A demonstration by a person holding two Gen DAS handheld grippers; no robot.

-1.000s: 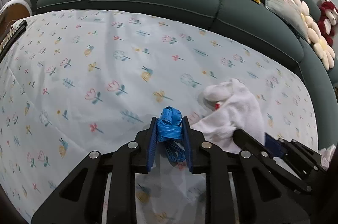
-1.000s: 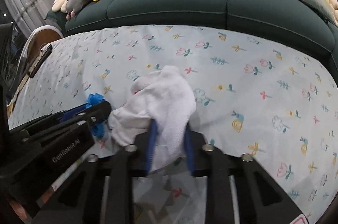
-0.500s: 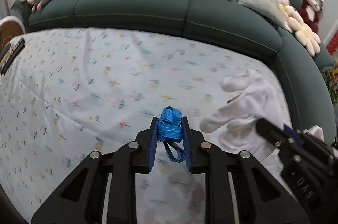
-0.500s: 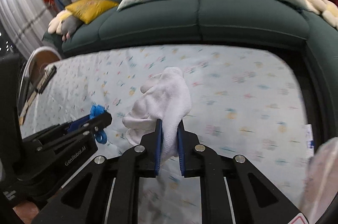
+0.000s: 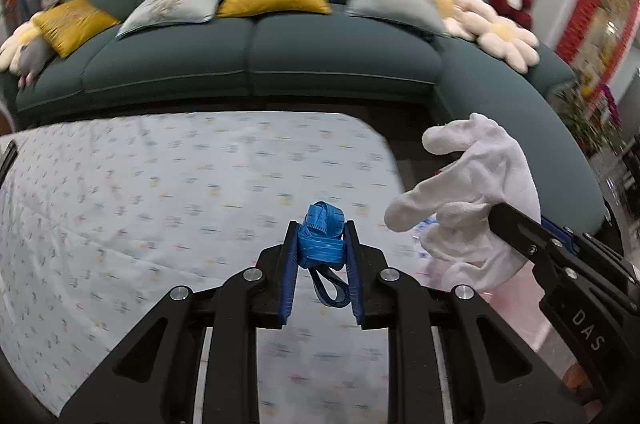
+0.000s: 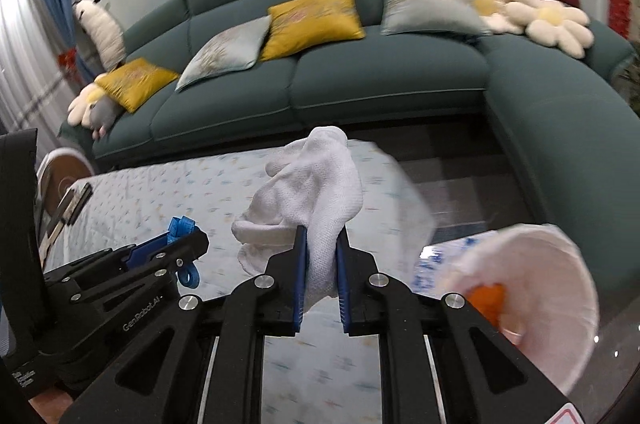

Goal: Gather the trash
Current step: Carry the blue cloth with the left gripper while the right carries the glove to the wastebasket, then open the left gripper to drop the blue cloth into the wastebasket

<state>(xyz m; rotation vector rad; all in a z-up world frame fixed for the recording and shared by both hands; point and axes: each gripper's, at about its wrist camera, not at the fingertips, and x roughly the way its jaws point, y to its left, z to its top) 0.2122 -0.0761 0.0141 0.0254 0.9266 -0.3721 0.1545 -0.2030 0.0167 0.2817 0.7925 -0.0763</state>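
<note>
Left gripper (image 5: 322,250): blue pads pinch a bundled blue woven strap (image 5: 321,238); one loop of it dangles below the pads, clear of the surface.
Right gripper (image 6: 321,256): pads clamp a crumpled white knitted cloth (image 6: 316,191), which bulges above the fingertips, off the surface.
Surface: flower-printed pale tablecloth (image 5: 160,191) on the table; both held items hang above its right edge.
Bin: white plastic-lined round bin (image 6: 536,300) just past the table's right edge, lower right in the right wrist view; something orange (image 6: 486,300) lies inside.
Background: dark green curved sofa (image 6: 384,79) beyond the far edge, with yellow and grey cushions.
Image quality: motion blur over tablecloth and bin.
</note>
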